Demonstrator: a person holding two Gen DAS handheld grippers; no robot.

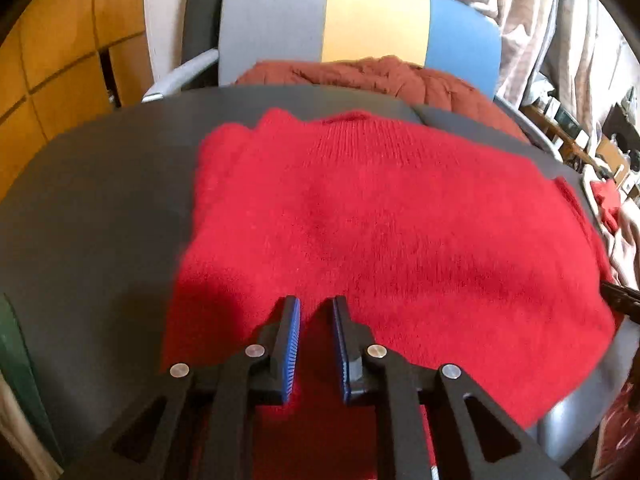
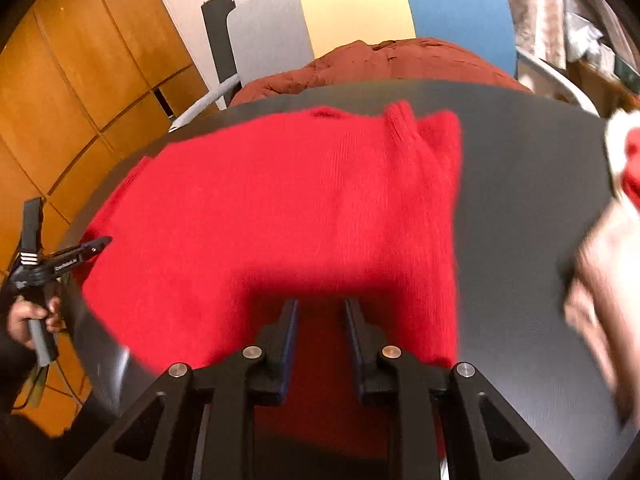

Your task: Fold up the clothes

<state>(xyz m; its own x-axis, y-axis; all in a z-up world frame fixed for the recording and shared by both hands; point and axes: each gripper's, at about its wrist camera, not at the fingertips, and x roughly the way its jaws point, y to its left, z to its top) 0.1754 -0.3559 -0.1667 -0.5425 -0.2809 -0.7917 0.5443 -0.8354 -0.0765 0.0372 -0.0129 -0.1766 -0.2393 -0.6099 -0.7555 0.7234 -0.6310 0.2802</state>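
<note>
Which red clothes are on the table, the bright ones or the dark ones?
The bright red sweater lies on the table; the dark rust-red one sits on the chair.

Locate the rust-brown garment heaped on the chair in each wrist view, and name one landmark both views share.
Left wrist view: the rust-brown garment lies top centre, beyond the dark round table.
Right wrist view: the same garment lies top centre-right, behind the table's far edge.
Shared landmark: the grey, yellow and blue chair back.
</note>
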